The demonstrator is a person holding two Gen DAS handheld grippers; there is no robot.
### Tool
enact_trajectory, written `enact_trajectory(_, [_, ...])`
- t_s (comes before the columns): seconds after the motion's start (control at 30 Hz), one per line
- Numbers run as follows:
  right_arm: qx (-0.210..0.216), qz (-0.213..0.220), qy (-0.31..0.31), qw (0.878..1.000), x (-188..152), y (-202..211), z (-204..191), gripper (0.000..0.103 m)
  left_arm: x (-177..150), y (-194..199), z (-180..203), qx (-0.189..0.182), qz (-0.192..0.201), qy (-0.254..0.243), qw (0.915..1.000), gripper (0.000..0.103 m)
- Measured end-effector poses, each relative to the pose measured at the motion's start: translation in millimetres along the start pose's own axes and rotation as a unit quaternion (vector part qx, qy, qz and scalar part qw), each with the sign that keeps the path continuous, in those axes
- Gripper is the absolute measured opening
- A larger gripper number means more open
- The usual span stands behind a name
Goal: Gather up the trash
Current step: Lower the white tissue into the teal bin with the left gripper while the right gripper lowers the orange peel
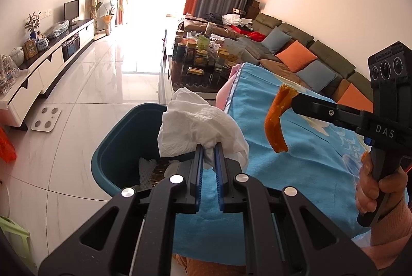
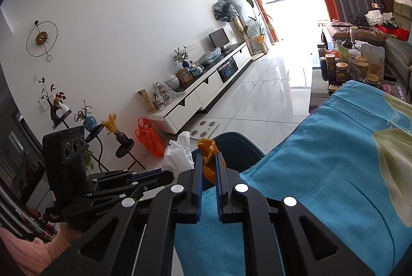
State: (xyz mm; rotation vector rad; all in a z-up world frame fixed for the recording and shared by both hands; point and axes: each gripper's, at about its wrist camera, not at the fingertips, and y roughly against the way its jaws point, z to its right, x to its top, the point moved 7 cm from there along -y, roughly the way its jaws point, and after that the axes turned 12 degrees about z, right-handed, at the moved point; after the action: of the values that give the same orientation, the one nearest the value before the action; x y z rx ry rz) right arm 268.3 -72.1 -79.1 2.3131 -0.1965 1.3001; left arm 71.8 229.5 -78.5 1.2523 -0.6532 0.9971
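Note:
My left gripper [image 1: 208,147] is shut on a crumpled white tissue [image 1: 198,124], held over the near rim of a teal bin [image 1: 121,147] that stands on the floor. Some pale scraps lie inside the bin. My right gripper [image 2: 208,156] is shut on a strip of orange peel [image 2: 209,160]; in the left wrist view the orange peel [image 1: 276,126] dangles from the right gripper [image 1: 292,97] above the blue cloth [image 1: 296,168], to the right of the bin. From the right wrist view the tissue [image 2: 177,156] and the left gripper [image 2: 164,174] sit just left of the peel, with the teal bin [image 2: 239,150] behind.
The blue cloth [image 2: 322,173] covers a surface beside the bin. A low table crowded with jars [image 1: 203,57] stands beyond it, with a sofa [image 1: 296,52] to the right. A white TV cabinet [image 1: 51,65] lines the left wall; a scale [image 1: 46,119] lies on the tiled floor.

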Motion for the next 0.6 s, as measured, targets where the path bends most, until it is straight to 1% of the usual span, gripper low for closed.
enact_trajectory(0.6, [0.016,-0.008,0.0,1.0,1.9,-25.5,-10.3,0.008,-2.9,-4.4,-12.7,0.022,0.0,0.011,0.9997,0.01])
